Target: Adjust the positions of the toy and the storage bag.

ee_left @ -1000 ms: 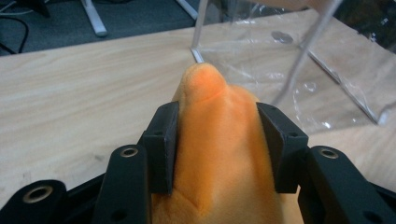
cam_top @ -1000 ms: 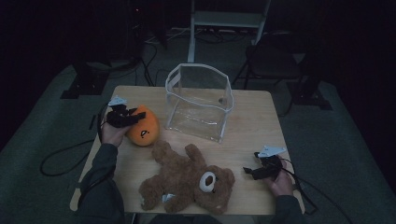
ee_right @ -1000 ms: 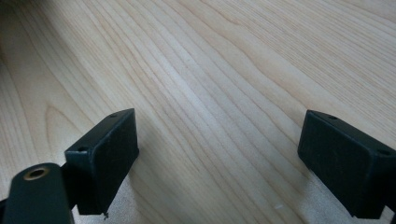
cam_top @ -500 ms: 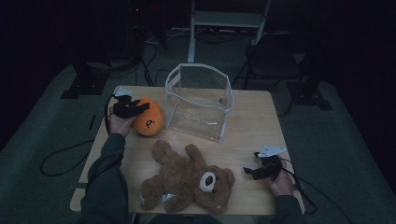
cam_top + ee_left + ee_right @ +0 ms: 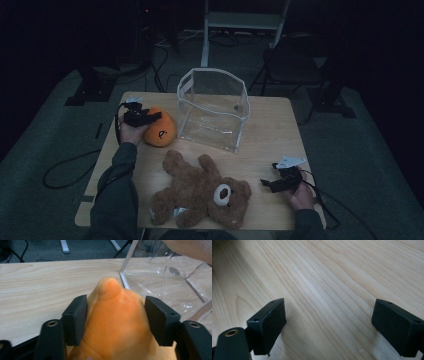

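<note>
No words, brand names or numbers can be read anywhere; the orange plush toy (image 5: 160,131) carries a small dark mark, too small to make out.

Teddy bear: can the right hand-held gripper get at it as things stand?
Probably yes. The right hand-held gripper stands open just beside the teddy bear, with bare table between them and nothing in the way.

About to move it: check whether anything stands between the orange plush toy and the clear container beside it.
Nothing visible does. The orange plush toy lies between the left gripper's jaws, which have just been opening, beside the clear container. Only bare table and the container's own wall lie between.
</note>
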### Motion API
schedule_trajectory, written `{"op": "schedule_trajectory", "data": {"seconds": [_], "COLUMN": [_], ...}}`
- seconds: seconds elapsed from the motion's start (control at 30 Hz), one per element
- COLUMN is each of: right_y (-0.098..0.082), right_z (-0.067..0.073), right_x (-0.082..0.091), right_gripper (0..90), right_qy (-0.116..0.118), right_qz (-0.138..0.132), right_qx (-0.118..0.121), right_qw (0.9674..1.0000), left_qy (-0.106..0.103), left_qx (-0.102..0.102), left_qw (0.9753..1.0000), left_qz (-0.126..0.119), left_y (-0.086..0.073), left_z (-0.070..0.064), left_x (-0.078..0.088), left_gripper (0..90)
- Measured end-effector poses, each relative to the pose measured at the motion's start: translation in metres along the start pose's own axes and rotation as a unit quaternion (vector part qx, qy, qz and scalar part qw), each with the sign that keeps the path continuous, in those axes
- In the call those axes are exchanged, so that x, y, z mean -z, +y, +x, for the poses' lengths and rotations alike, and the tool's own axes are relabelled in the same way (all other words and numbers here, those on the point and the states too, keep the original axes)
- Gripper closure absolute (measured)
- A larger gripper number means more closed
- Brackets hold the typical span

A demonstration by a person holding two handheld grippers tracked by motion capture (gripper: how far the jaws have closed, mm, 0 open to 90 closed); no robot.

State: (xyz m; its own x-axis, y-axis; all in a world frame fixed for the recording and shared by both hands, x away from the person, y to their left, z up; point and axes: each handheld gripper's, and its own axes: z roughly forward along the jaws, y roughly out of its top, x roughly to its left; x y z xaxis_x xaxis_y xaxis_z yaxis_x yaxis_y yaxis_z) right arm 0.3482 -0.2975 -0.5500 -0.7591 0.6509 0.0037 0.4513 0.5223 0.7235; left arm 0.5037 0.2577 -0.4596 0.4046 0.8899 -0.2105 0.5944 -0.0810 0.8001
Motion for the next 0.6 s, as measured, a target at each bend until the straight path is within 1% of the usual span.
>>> {"op": "schedule_trajectory", "data": {"seconds": [0.1, 0.2, 0.27, 0.3, 0.33, 0.43, 0.6], "right_y": [0.000, 0.000, 0.000, 0.000, 0.000, 0.000, 0.000], "right_z": [0.000, 0.000, 0.000, 0.000, 0.000, 0.000, 0.000], "right_x": [0.000, 0.000, 0.000, 0.000, 0.000, 0.000, 0.000], "right_gripper": [11.5, 11.5, 11.5, 11.5, 11.5, 11.5, 11.5], "right_qy": [0.000, 0.000, 0.000, 0.000, 0.000, 0.000, 0.000], "right_qz": [0.000, 0.000, 0.000, 0.000, 0.000, 0.000, 0.000], "right_qx": [0.000, 0.000, 0.000, 0.000, 0.000, 0.000, 0.000], "right_qw": [1.0000, 1.0000, 1.0000, 1.0000, 1.0000, 1.0000, 1.0000], "left_qy": [0.000, 0.003, -0.001, -0.001, -0.002, -0.004, -0.011], "left_qx": [0.003, 0.008, 0.011, 0.011, 0.006, -0.007, -0.027], "left_qw": [1.0000, 0.9997, 0.9993, 0.9993, 0.9991, 0.9989, 0.9984], "left_qz": [-0.007, -0.023, -0.036, -0.036, -0.042, -0.047, -0.049], "left_y": [0.000, 0.001, 0.002, 0.002, 0.002, 0.003, 0.003], "left_z": [0.001, 0.000, -0.001, -0.001, -0.003, -0.008, -0.016], "left_x": [0.003, 0.008, 0.015, 0.015, 0.019, 0.025, 0.032], "left_gripper": [32.5, 30.6, 30.1, 30.1, 30.1, 30.1, 30.1]}}
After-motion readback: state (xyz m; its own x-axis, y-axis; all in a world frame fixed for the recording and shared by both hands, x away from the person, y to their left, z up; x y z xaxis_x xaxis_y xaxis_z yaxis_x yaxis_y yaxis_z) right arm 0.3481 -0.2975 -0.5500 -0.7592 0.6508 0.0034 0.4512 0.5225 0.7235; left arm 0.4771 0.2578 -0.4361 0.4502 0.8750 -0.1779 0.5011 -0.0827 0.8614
